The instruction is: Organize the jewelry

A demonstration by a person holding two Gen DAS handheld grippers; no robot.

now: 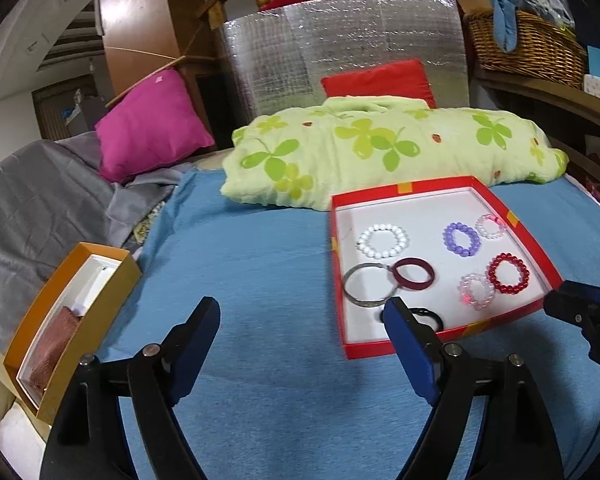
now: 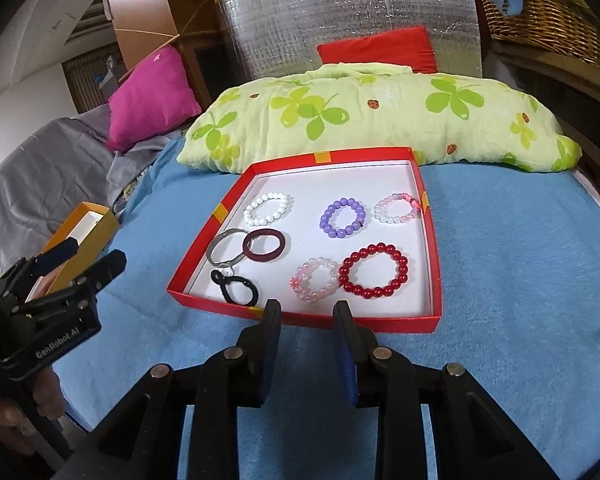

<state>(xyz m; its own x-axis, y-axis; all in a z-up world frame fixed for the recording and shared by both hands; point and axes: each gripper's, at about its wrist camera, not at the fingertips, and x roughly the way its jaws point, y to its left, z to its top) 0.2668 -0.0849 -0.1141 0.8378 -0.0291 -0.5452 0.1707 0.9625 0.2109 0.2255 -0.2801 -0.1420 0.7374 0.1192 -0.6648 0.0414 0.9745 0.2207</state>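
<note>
A red box lid point(image 2: 430, 318) point(image 1: 370, 350) with a white floor lies on the blue towel and holds several bracelets: white beads point(image 2: 266, 209) point(image 1: 383, 241), purple beads point(image 2: 343, 217), red beads point(image 2: 373, 271) point(image 1: 508, 273), two pink bead ones point(image 2: 315, 279) point(image 2: 397, 208), a silver bangle point(image 2: 225, 249), a maroon ring point(image 2: 263, 245) and a black band point(image 2: 236, 288). My right gripper point(image 2: 307, 310) is open and empty, just in front of the lid's near edge. My left gripper point(image 1: 300, 312) point(image 2: 96, 258) is open wide and empty, left of the lid over the towel.
An open orange box point(image 1: 66, 332) point(image 2: 86, 236) with a brown pouch sits at the towel's left edge. A green clover-print bundle point(image 2: 380, 116) lies behind the lid. A magenta cushion point(image 1: 152, 124), grey cloth, a red cushion and a wicker basket point(image 1: 528, 44) are further back.
</note>
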